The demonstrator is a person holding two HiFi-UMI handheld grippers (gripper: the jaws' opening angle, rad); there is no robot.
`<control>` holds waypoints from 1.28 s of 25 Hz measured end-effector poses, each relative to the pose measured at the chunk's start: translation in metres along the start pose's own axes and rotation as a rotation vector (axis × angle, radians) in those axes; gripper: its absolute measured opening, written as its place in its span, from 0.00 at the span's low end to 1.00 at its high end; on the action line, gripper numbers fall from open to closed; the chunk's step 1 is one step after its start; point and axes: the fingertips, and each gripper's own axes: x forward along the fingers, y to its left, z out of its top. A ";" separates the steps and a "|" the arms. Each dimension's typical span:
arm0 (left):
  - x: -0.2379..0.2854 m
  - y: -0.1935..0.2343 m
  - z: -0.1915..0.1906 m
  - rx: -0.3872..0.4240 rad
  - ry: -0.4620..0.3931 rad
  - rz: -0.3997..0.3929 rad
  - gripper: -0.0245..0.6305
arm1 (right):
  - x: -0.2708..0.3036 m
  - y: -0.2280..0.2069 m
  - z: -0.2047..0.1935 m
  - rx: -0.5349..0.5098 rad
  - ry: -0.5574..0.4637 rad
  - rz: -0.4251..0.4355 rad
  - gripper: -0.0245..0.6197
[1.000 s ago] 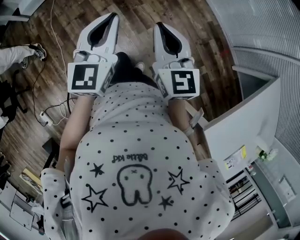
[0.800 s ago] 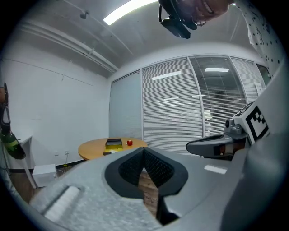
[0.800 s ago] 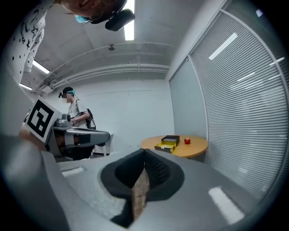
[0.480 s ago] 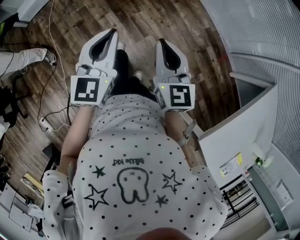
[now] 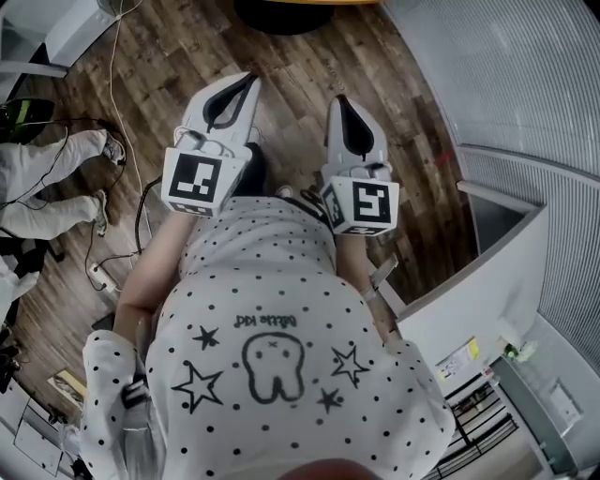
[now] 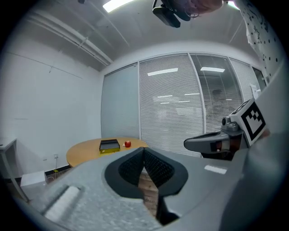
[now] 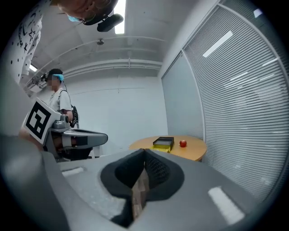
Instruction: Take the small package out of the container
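A black container with a yellow side stands on a round wooden table far ahead, with a small red thing beside it. The right gripper view shows the same container, the red thing and the table. From this distance I cannot tell what lies in the container. My left gripper and right gripper are both shut and hold nothing. In the head view the left gripper and right gripper are held side by side over the wooden floor, well short of the table.
The table's dark underside and edge shows at the head view's top. Slatted glass walls run along the right, with a white partition close by. Cables lie on the floor at left. A person stands at the far left.
Both grippers have moved forward together, up the head view. The table's edge has come into sight at the top. The jaws stayed shut.
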 end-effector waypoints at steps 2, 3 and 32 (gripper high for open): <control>0.015 0.022 0.007 0.010 0.001 -0.019 0.04 | 0.024 -0.001 0.013 -0.004 -0.019 -0.018 0.05; 0.023 0.032 0.010 0.019 0.001 -0.033 0.04 | 0.035 -0.002 0.018 -0.003 -0.027 -0.031 0.05; 0.076 0.167 -0.009 -0.084 0.004 0.023 0.04 | 0.146 -0.006 0.033 0.013 -0.024 -0.125 0.05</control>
